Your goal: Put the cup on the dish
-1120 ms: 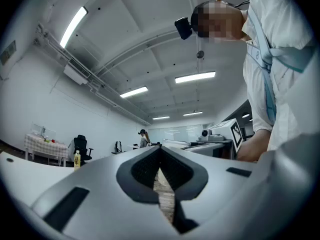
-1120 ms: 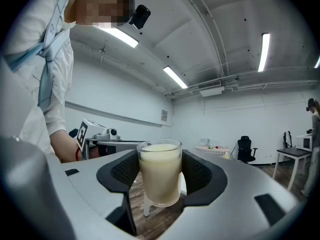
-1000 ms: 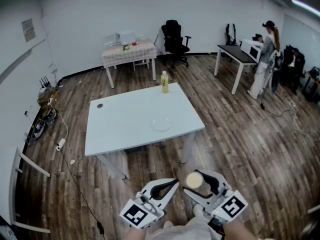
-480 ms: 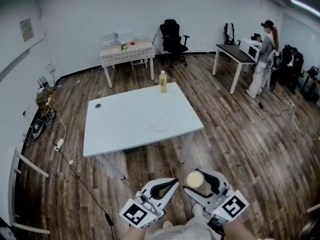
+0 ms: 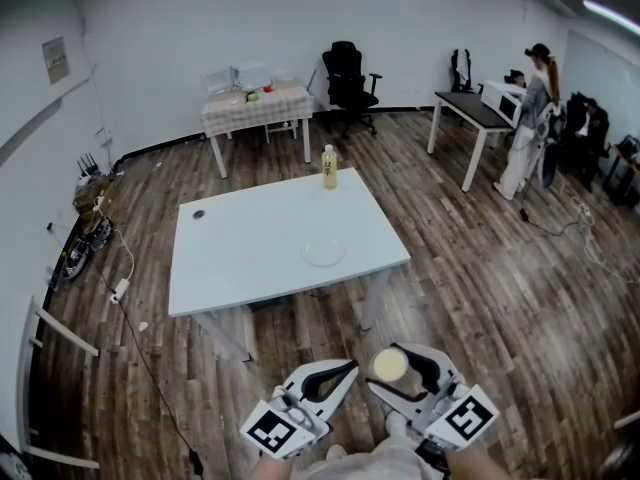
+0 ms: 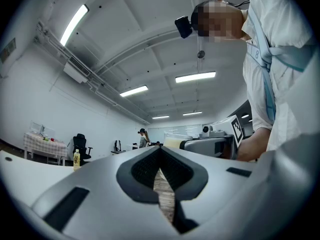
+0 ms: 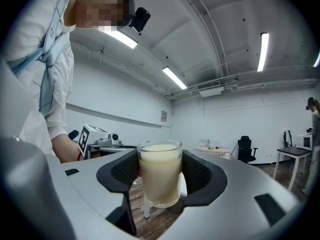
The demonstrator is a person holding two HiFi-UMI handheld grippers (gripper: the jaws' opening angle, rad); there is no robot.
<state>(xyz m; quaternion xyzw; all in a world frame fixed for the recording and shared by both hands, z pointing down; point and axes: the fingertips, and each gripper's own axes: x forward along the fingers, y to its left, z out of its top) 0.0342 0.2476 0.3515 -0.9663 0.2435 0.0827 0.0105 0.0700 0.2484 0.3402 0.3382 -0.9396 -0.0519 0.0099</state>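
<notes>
Cup (image 5: pixel 390 364) marginally lower, bottle (image 5: pixel 329 166) beyond dish (image 5: pixel 323 253)

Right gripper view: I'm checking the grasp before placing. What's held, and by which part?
The right hand-held gripper holds the cup of pale liquid upright, with its jaws pressing on the opposite side walls below the rim.

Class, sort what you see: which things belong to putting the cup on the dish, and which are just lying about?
Belong to the job: cup, held in the right hand-held gripper; dish; white table it lies on.

Lying about: yellow bottle at the table's far edge; small dark object near its far left corner; office chair; checked table behind.
</notes>
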